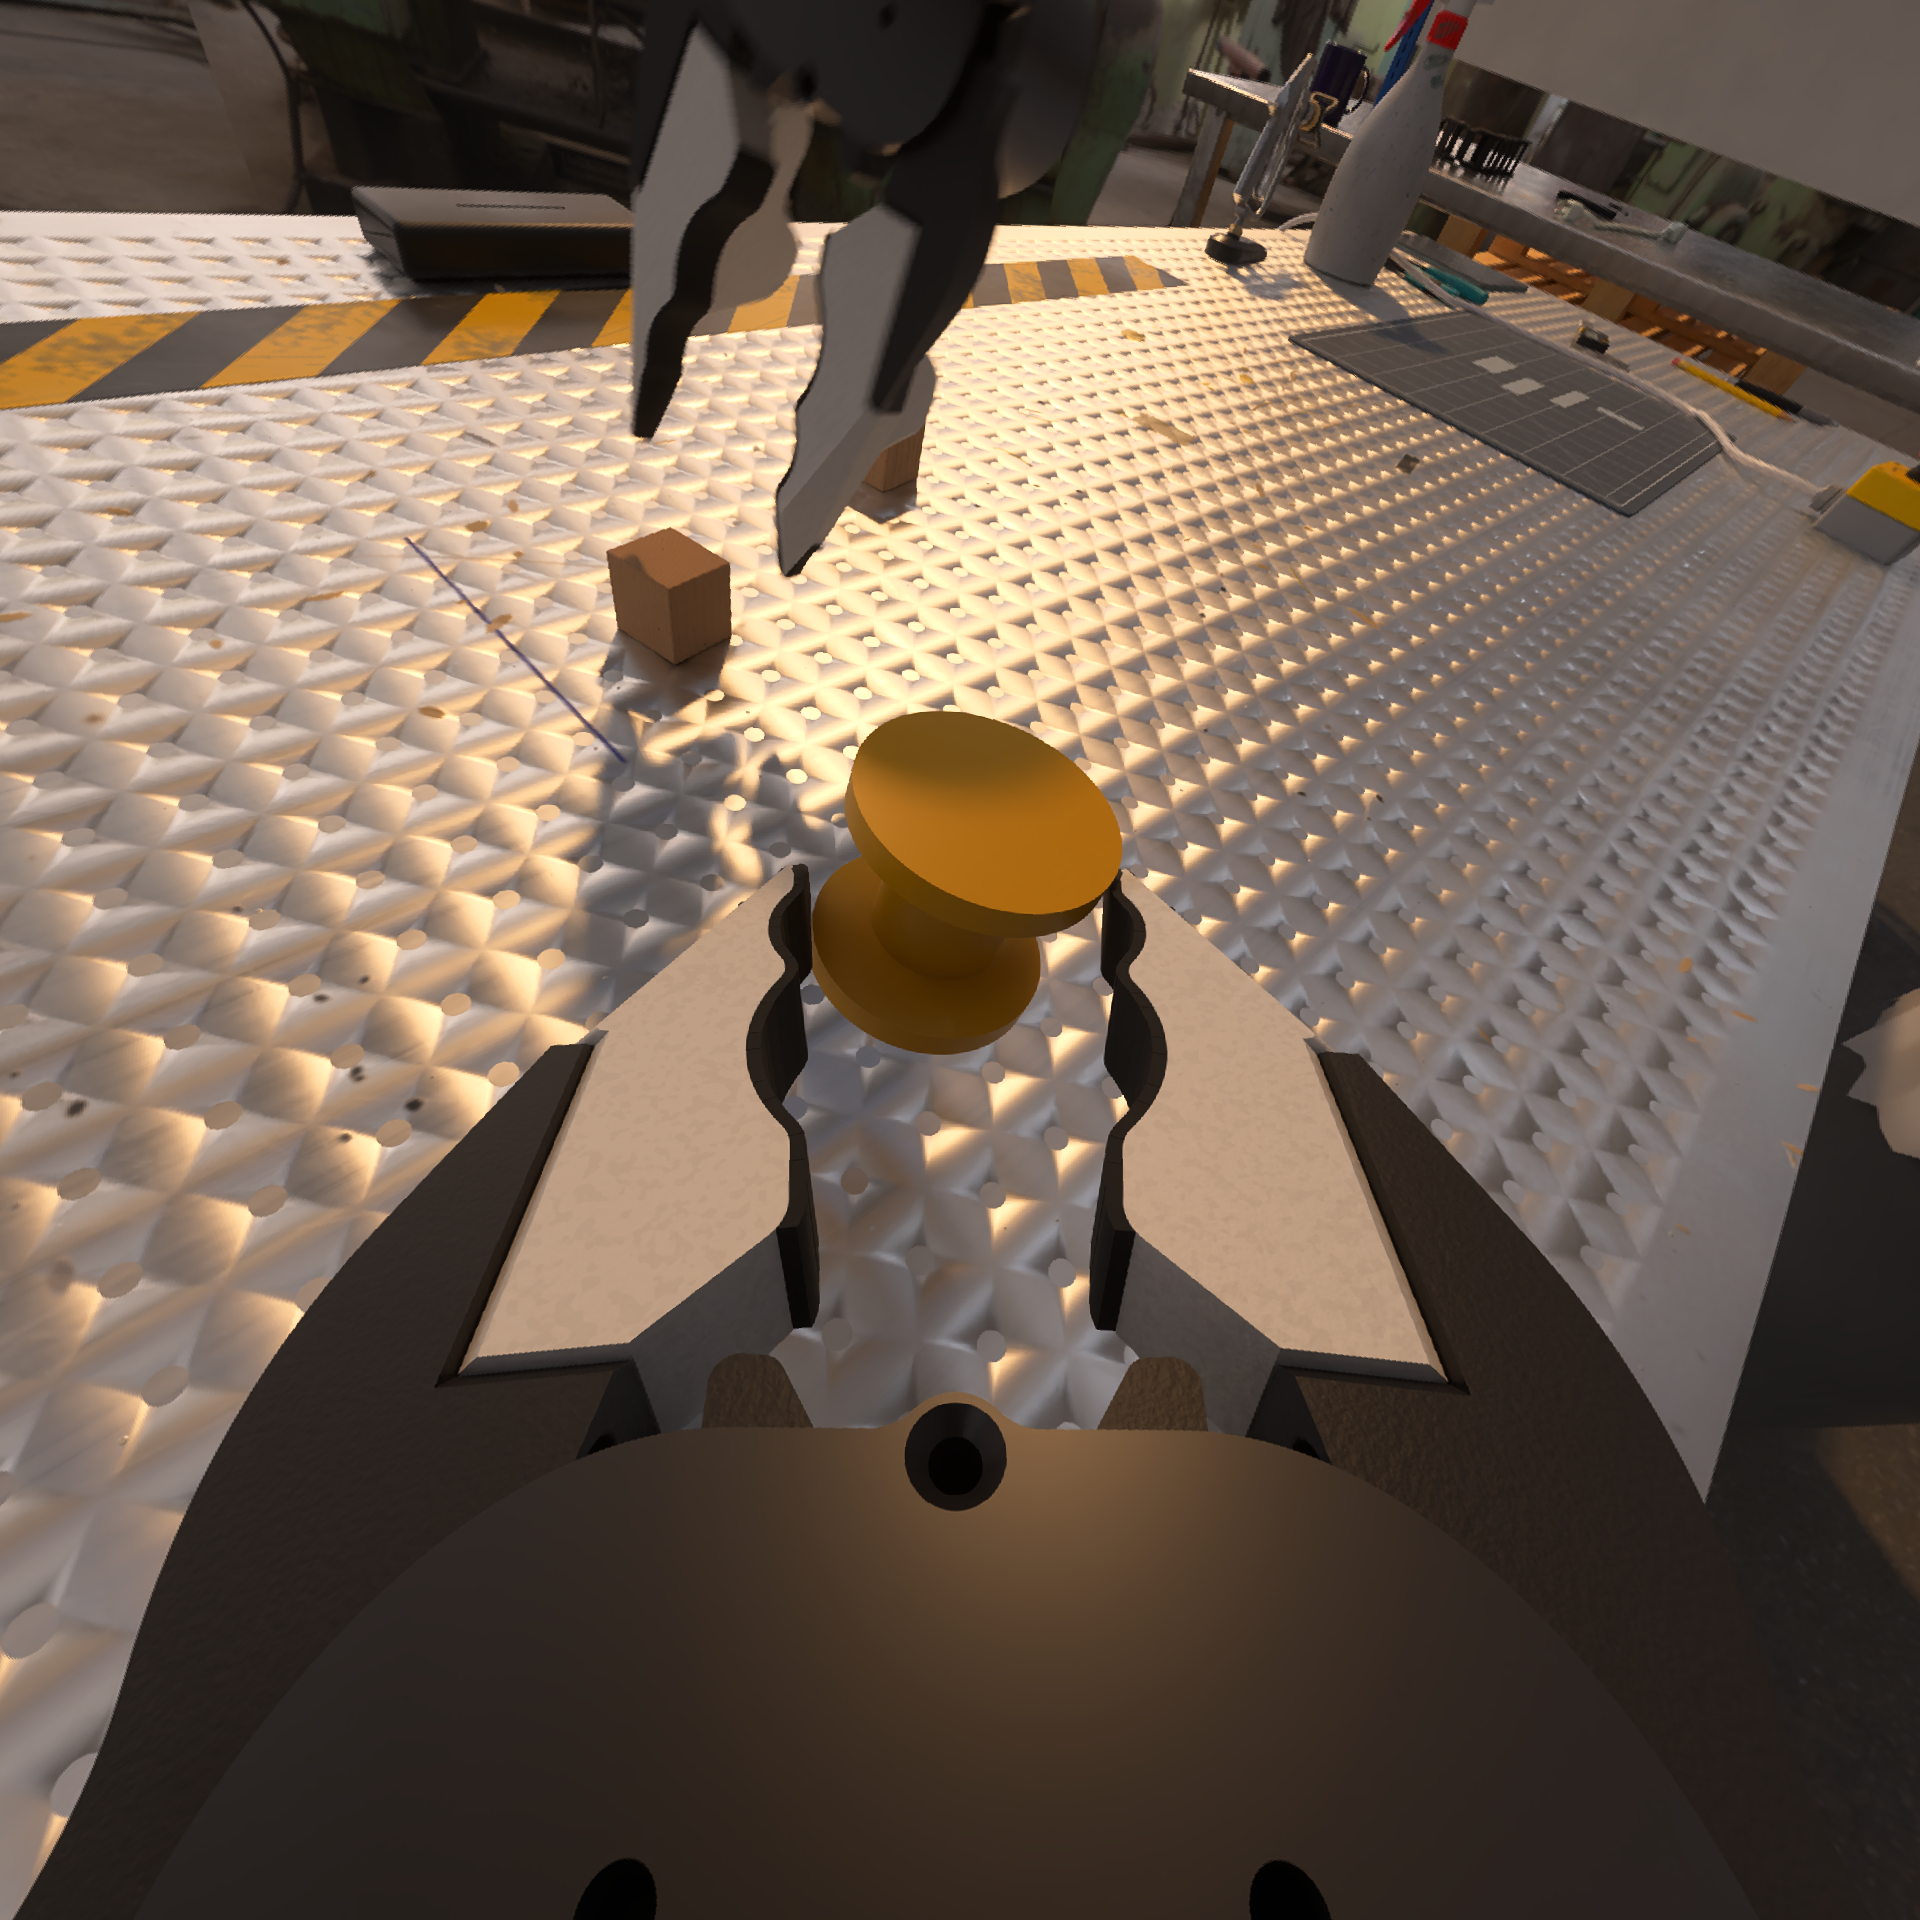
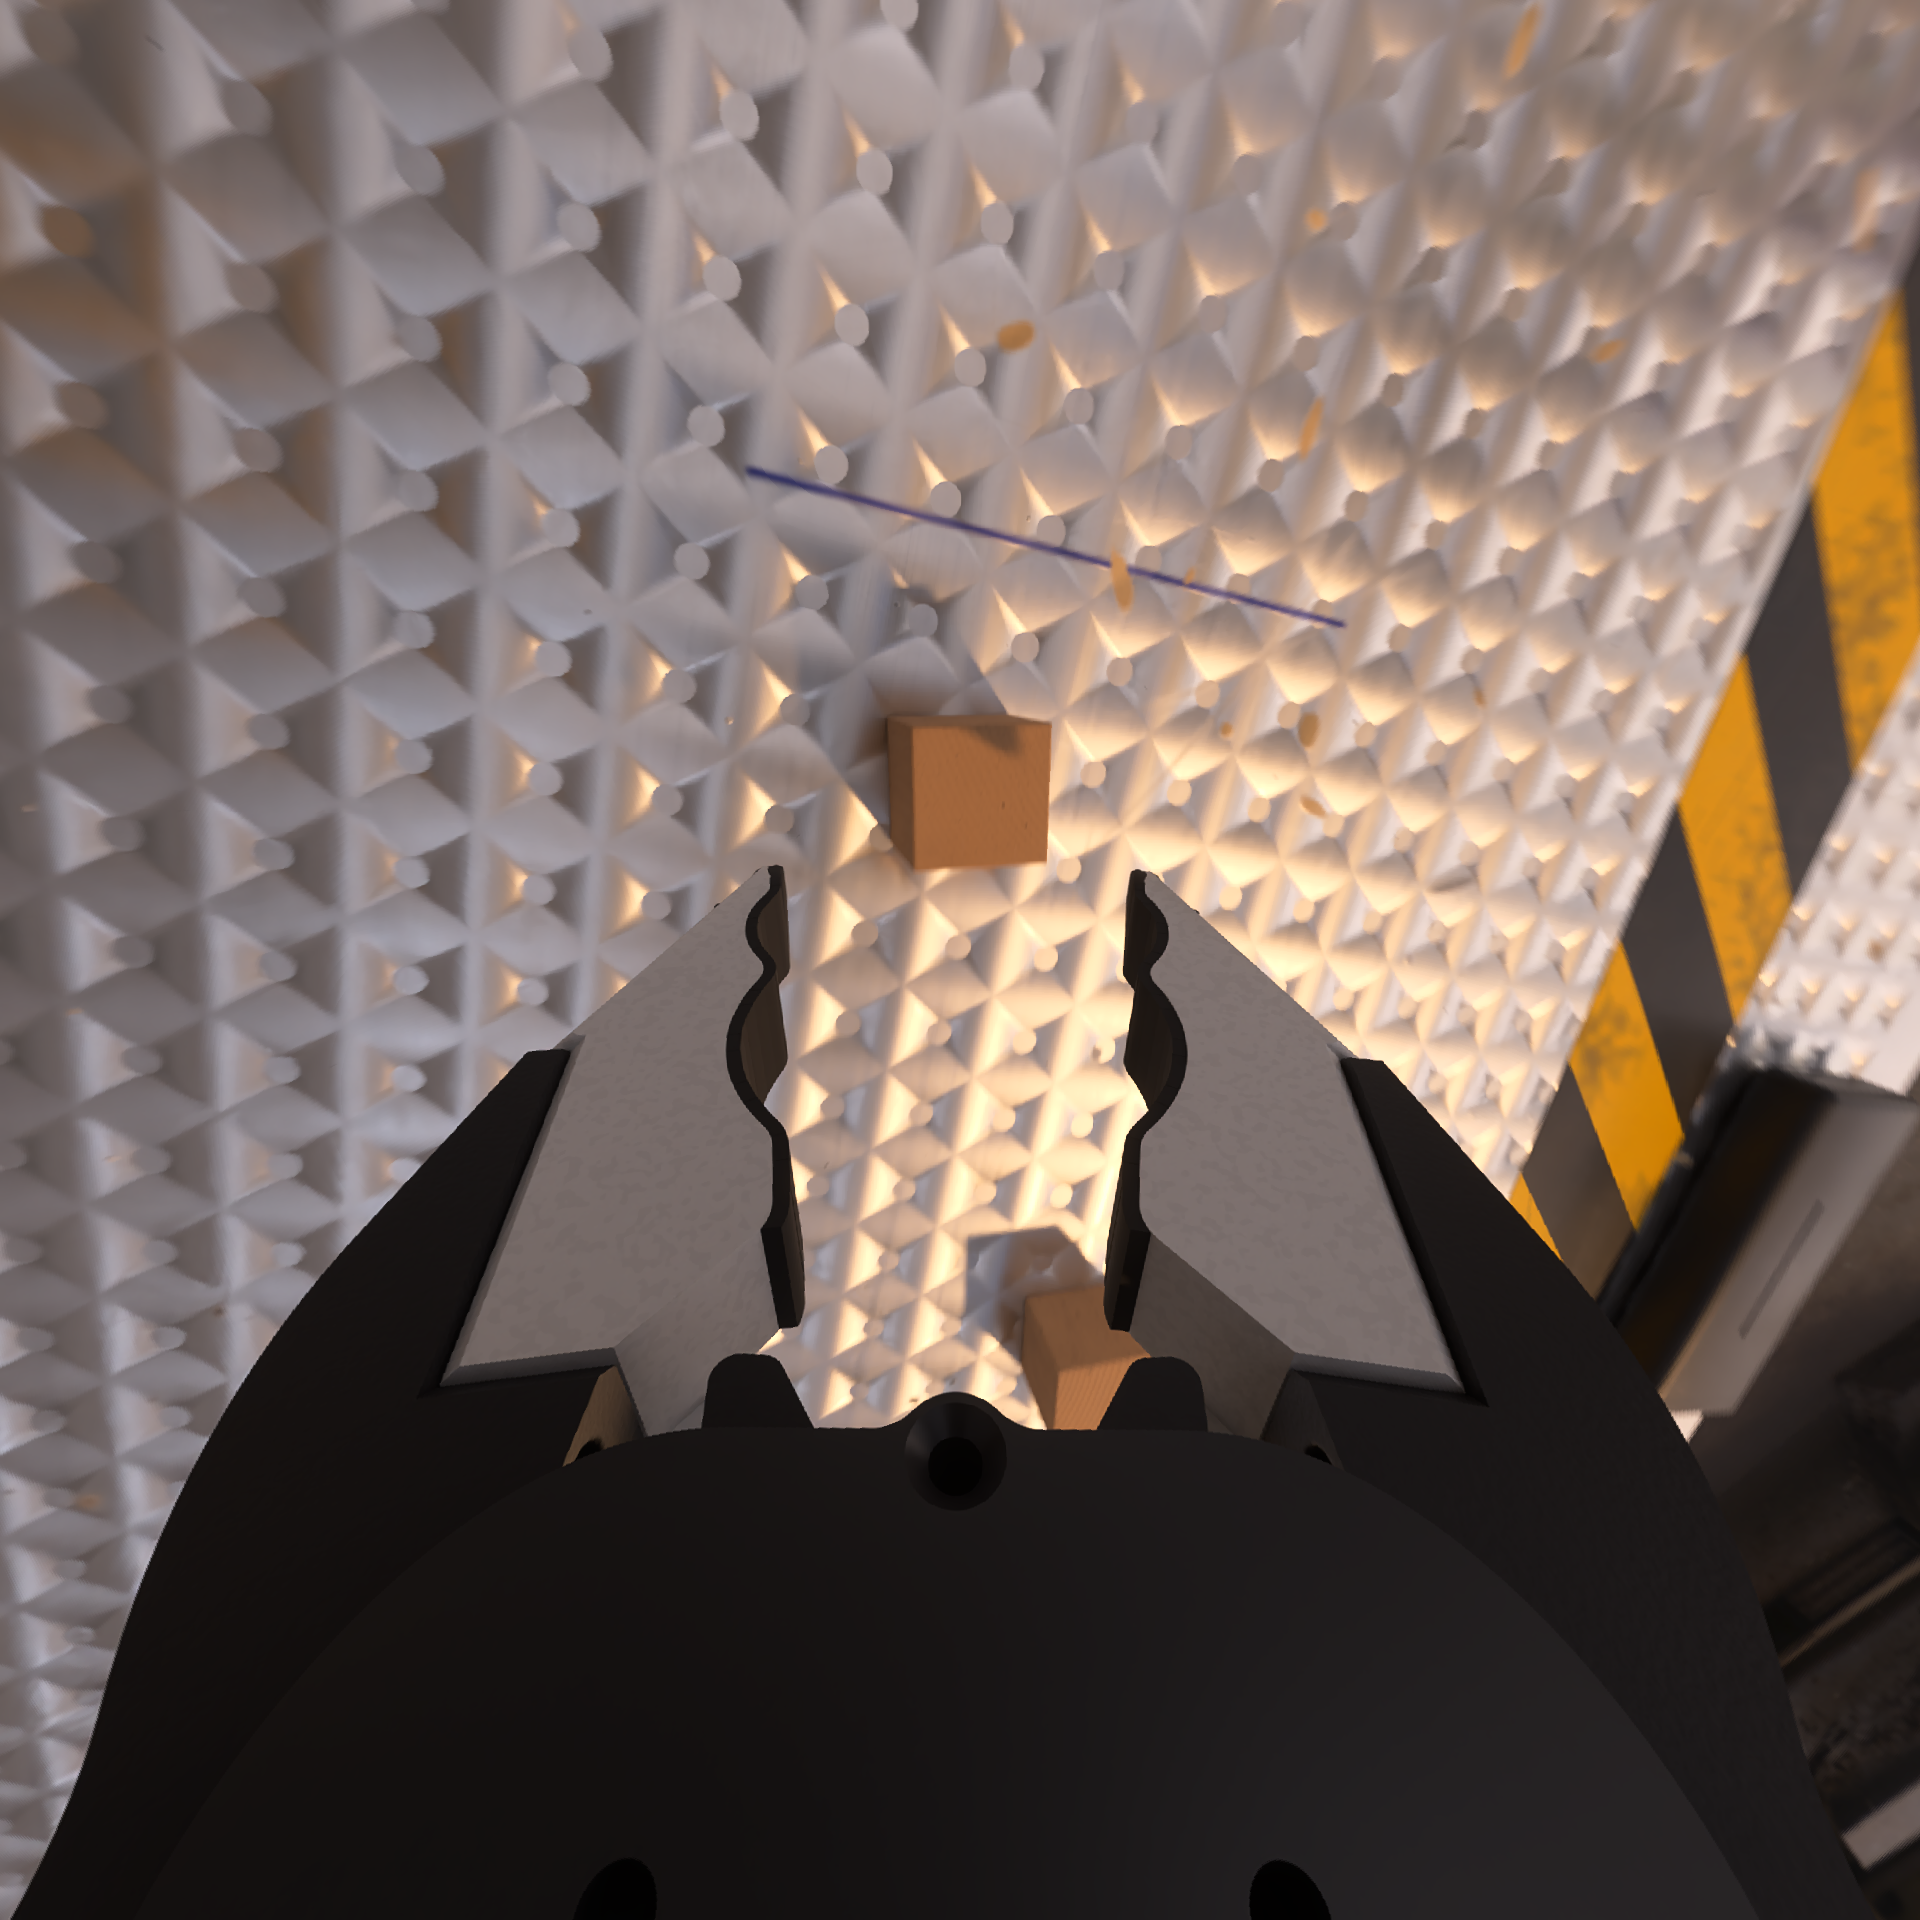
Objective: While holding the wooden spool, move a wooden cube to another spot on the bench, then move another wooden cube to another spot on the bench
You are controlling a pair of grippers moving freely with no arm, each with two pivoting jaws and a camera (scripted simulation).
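The right gripper (image 1: pixel 717 499) hides most of the far wooden cube (image 1: pixel 896 462); its top is cropped.

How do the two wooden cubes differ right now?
The near cube is in full view; the far cube is half hidden behind a finger of the right hand-held gripper. The near cube lies just ahead of that hand-held gripper's open fingertips; the far cube lies back under its base. The near cube is close to the blue line; the far cube is farther from it. Both are plain wood, seemingly alike in size, resting on the bench.
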